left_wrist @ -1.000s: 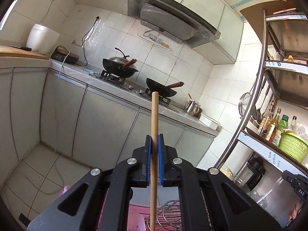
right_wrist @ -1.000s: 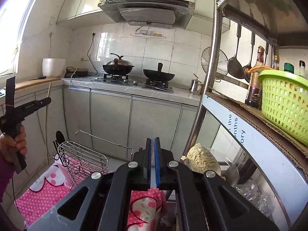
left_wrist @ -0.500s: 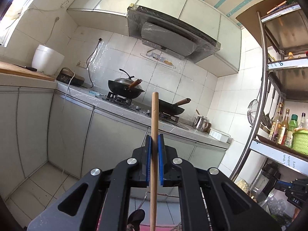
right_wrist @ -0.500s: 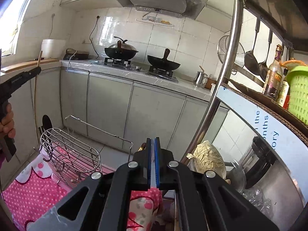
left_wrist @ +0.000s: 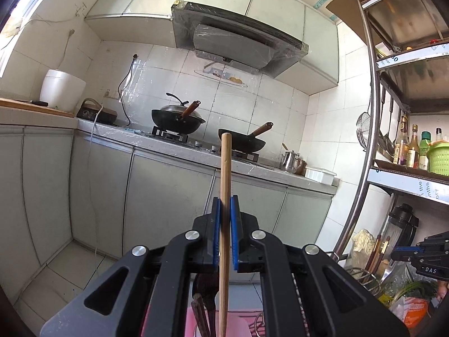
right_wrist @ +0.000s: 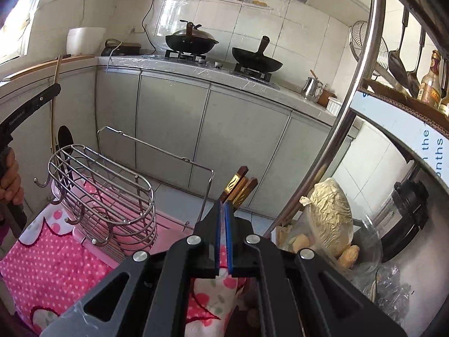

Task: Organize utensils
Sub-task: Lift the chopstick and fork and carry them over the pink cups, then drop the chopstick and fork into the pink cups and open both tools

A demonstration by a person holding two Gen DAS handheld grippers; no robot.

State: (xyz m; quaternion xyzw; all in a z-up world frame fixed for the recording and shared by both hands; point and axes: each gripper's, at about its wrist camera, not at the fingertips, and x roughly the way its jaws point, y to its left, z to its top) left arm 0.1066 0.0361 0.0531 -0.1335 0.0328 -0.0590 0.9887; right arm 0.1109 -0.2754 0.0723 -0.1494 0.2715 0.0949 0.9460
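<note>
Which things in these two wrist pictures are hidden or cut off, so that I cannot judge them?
- Left wrist view: the lower end of the wooden handle held by the left gripper is cut off by the bottom edge and covered by the gripper body.
- Right wrist view: the chopsticks show only their tops; the right gripper hides the rest.
- Right wrist view: the dark utensil stands behind the wire basket; whether it is inside cannot be told.

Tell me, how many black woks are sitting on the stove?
2. The lidded wok sits on the left burner, and the open wok with its wooden handle sits on the right burner. None seems hidden.
</note>
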